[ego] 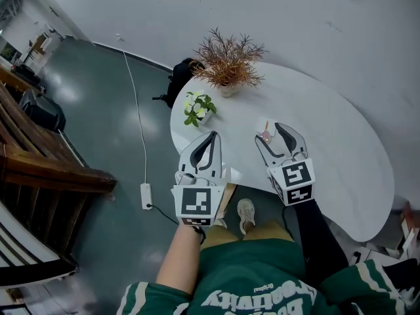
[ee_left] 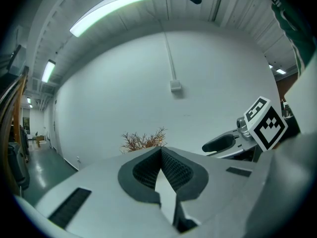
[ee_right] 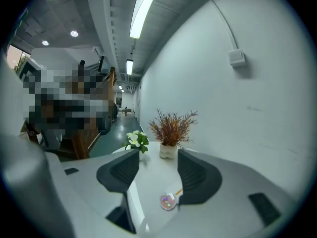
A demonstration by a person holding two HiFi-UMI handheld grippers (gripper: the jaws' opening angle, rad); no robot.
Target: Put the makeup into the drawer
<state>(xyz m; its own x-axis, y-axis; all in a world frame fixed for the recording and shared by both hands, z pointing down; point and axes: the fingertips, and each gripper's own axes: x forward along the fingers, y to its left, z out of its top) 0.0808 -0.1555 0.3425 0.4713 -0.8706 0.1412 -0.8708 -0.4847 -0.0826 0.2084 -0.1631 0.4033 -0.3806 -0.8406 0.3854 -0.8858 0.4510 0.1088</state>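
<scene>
As the right gripper (ee_right: 158, 156) hovers wide open, a small round pink makeup compact (ee_right: 168, 201) lies between its jaws on the white oval table (ego: 341, 156).
Left gripper (ee_left: 161, 151) alongside: jaws closed together, empty.

Office w/ white table (ego: 341, 149), strip lights (ee_left: 114, 9)

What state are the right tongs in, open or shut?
Open. The right tongs stand with pads apart over the white table; the small round makeup lies on it near the right pad, ungripped.
</scene>
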